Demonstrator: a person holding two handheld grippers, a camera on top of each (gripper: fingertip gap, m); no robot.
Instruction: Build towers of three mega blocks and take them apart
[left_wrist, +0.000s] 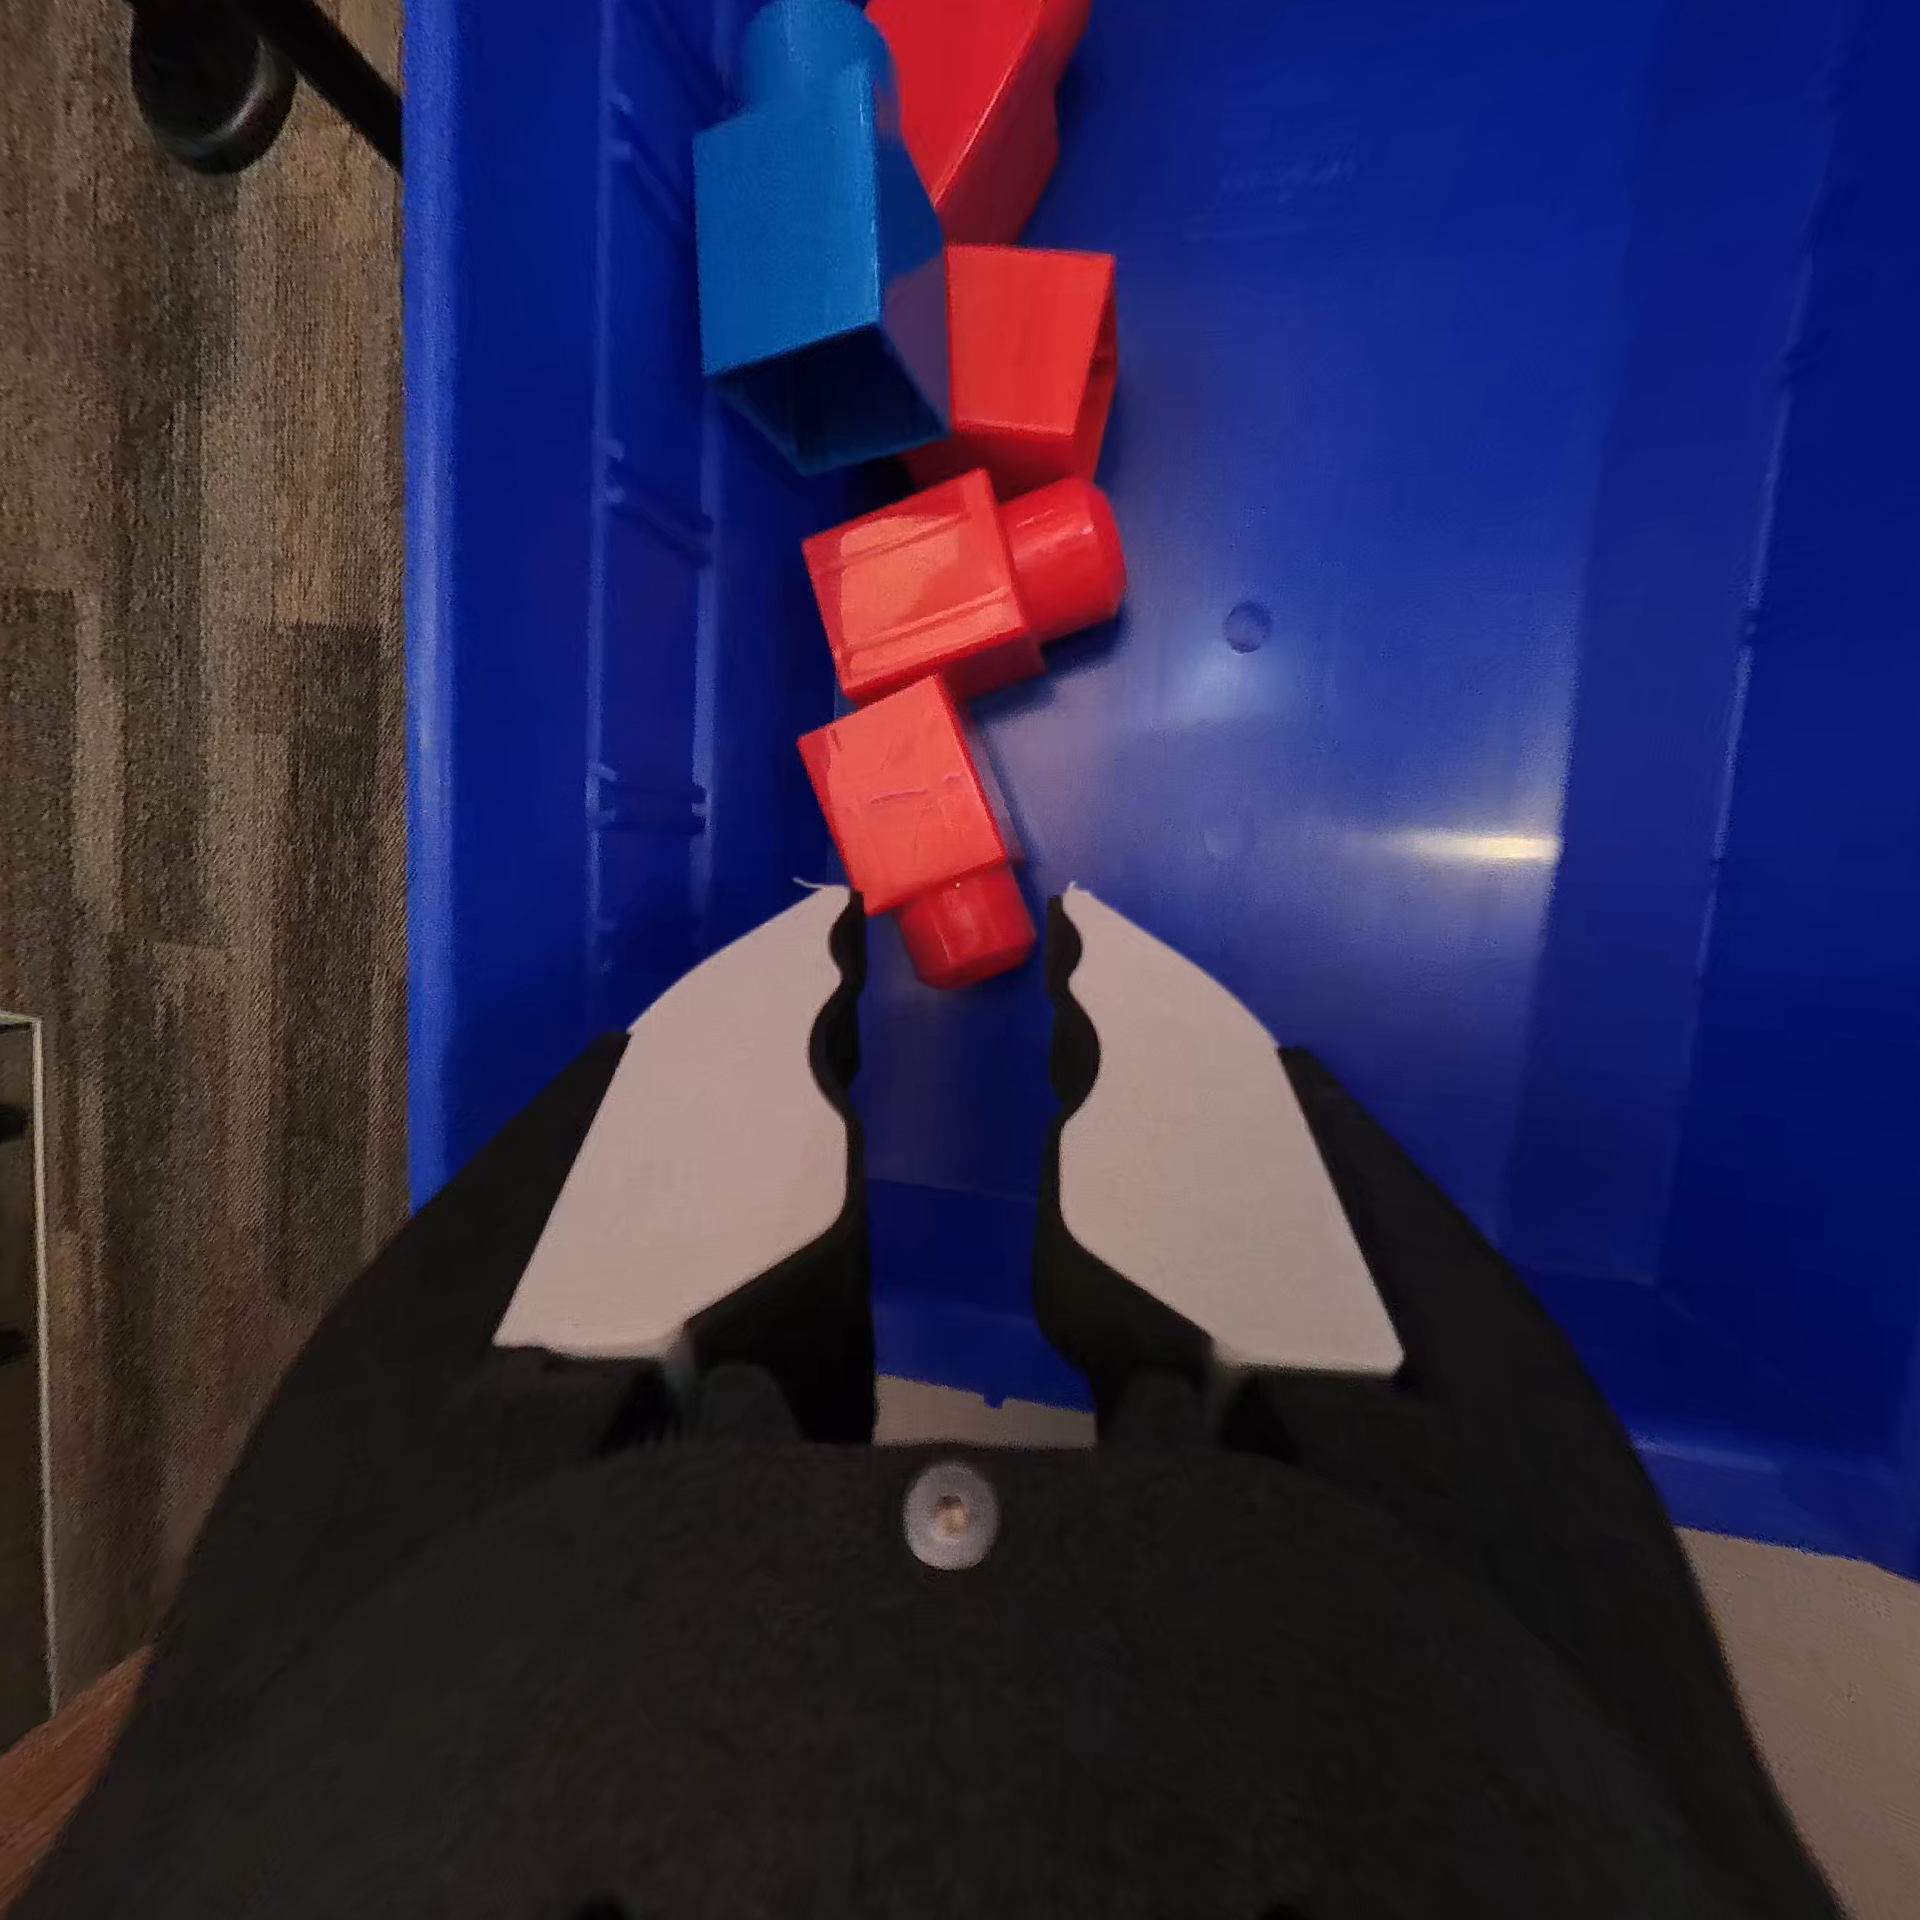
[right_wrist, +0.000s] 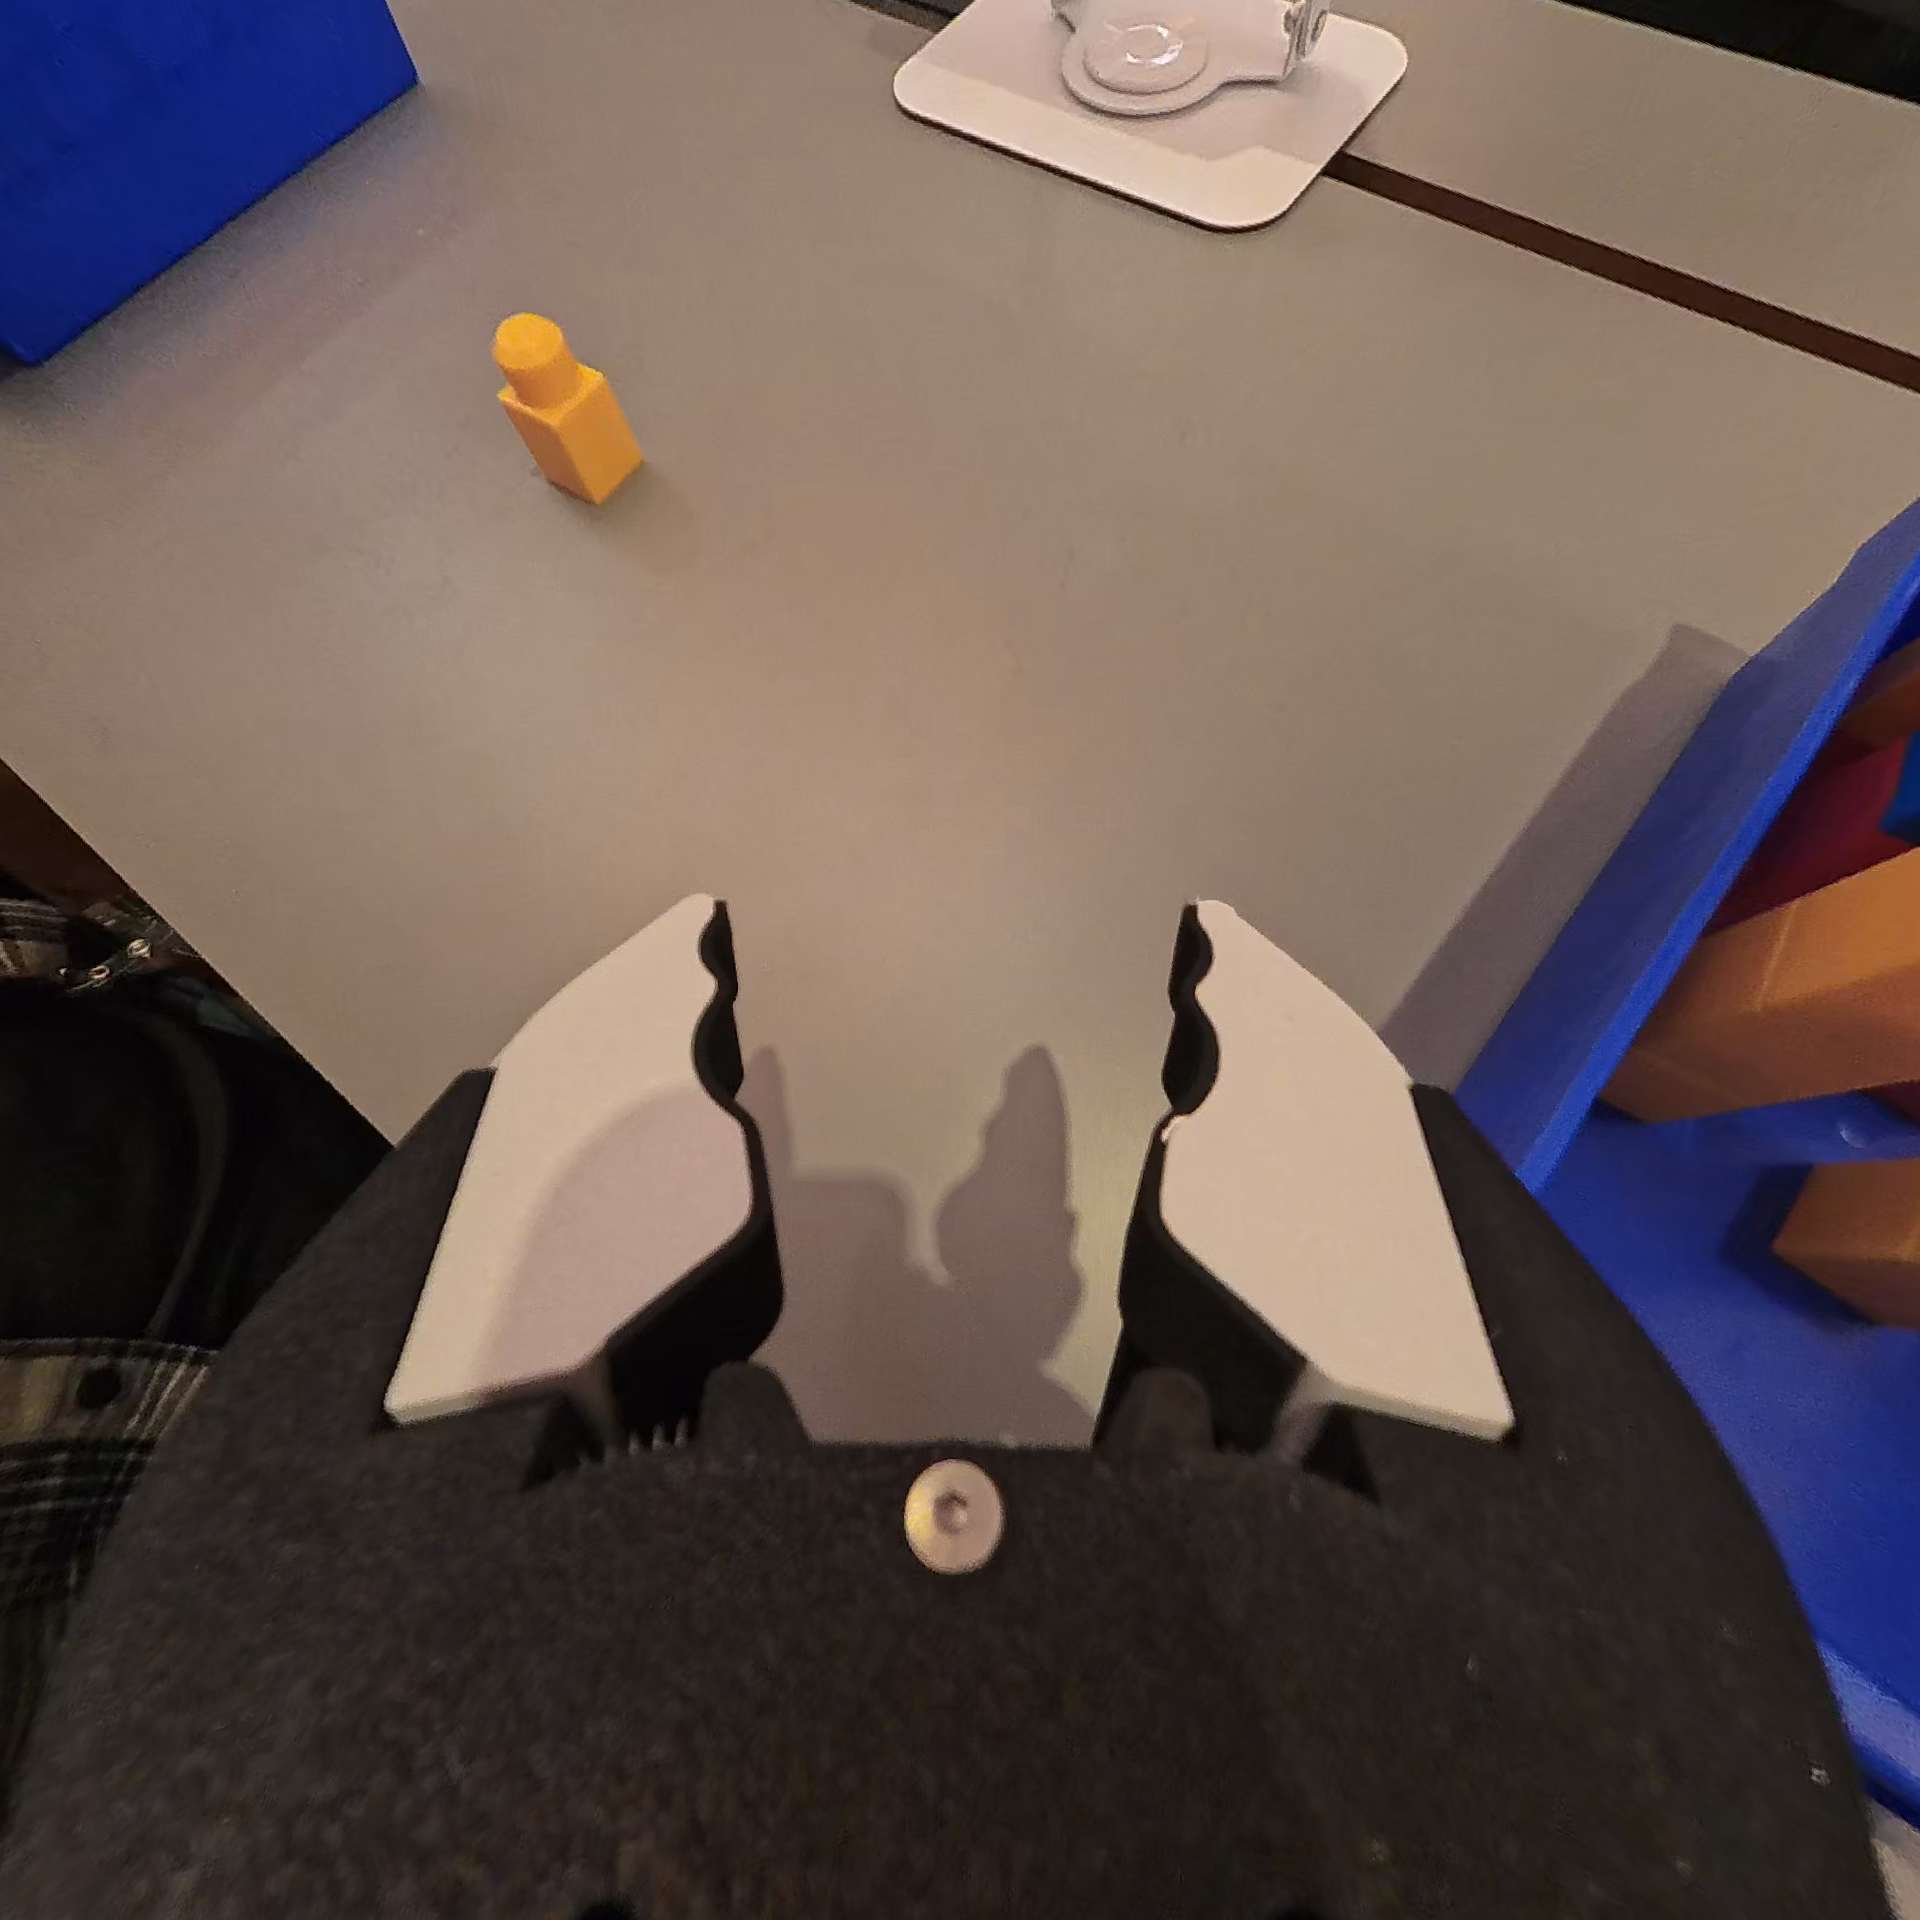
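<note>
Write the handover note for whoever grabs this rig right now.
Left hand-held gripper: open, empty, fingertips either side of the nearest red block's stud, inside the blue bin.
Right hand-held gripper: open, empty, over the grey table.
One orange block stands upright on the table; more blocks lie in a second blue bin at right.
Done: no tower in view.
Left: grip the red block, stack three, then take apart.

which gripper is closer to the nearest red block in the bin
Left. The left gripper is open with the nearest red block's peg between its fingertips, inside the blue bin. The right gripper is open over the grey table.
</note>
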